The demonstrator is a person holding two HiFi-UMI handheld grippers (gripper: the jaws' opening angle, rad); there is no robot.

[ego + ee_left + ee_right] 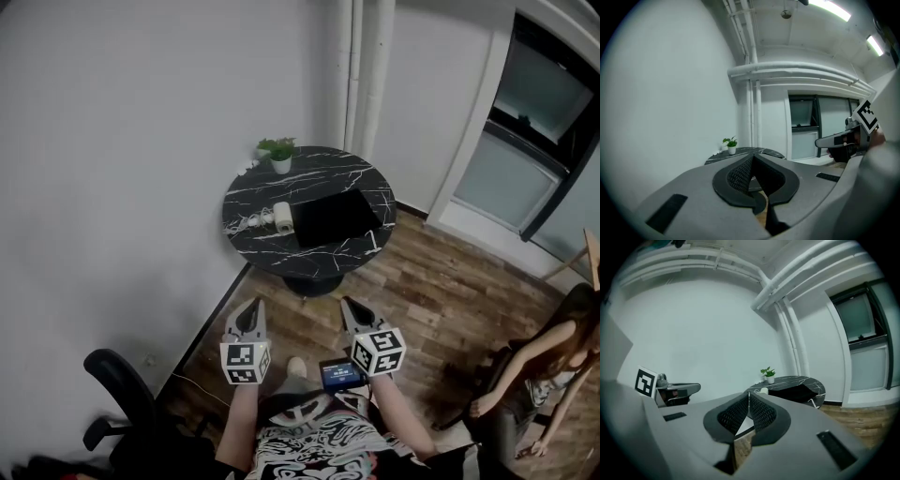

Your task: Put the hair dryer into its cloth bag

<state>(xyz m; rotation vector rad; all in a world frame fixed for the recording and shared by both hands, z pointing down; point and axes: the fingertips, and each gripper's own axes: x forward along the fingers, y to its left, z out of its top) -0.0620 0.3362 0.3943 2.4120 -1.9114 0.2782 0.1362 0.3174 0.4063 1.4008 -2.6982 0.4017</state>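
Observation:
A white hair dryer (282,217) lies with its cord on the left part of a round black marble table (361,175). A flat black cloth bag (336,217) lies right beside it. My left gripper (255,304) and right gripper (347,302) hover side by side over the floor, well short of the table, both shut and empty. In the left gripper view the pads meet at the left gripper (753,157), with the table (761,151) far ahead. In the right gripper view the right gripper (749,395) is closed; the dryer (763,390) and bag (793,393) show beyond it.
A small potted plant (280,156) stands at the table's far edge. A black office chair (120,389) is at the lower left. A person (544,370) sits on the wood floor at the right. White pipes (366,66) run up the wall behind the table.

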